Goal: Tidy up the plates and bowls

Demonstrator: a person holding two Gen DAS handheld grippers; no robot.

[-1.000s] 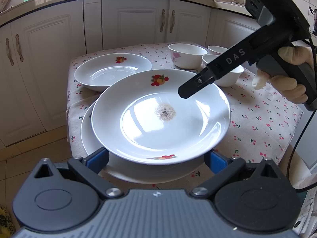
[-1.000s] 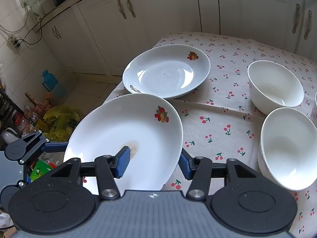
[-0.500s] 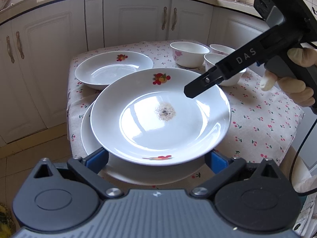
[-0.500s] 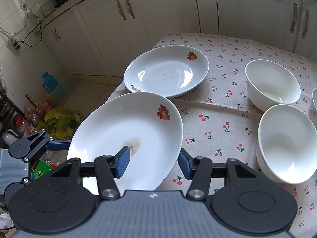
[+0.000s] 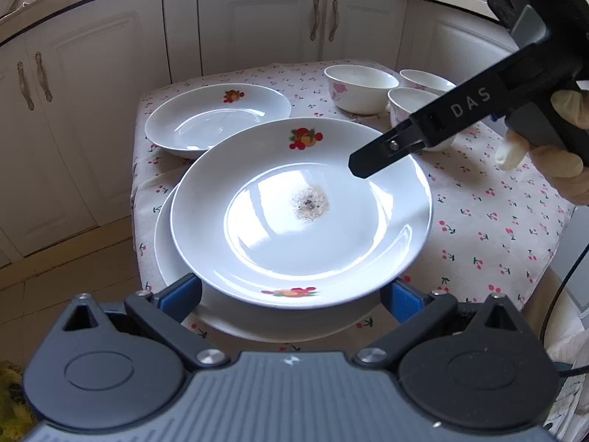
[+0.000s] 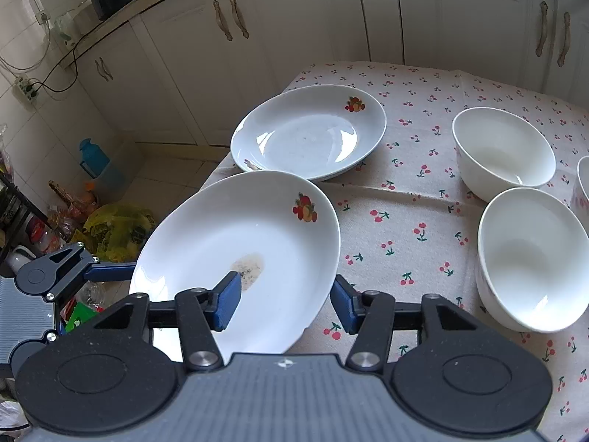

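On the surface [image 5: 489, 221], under a cherry-print cloth, the stained plate [image 5: 300, 217] serves as the landmark: a white dish with a fruit motif and a brownish smear at its centre, lying on top of a second plate [image 5: 265, 322] whose rim shows beneath its near edge. The left gripper [image 5: 291, 296] has its blue-padded jaws spread wide on either side of that near edge, and nothing is pinched between them. Behind the stained plate and slightly left sits a clean plate [image 5: 217, 119] (same fruit motif). The right gripper [image 6: 285, 302] reaches over the stained plate's right rim, its jaws apart, one pad above the smear and the other outside the rim; whether either pad touches the plate cannot be told. To the right of the stained plate and further back stand three white bowls: the far bowl [image 6: 502, 147], the near bowl [image 6: 532, 258] and a third bowl [image 5: 427, 80] beyond them.
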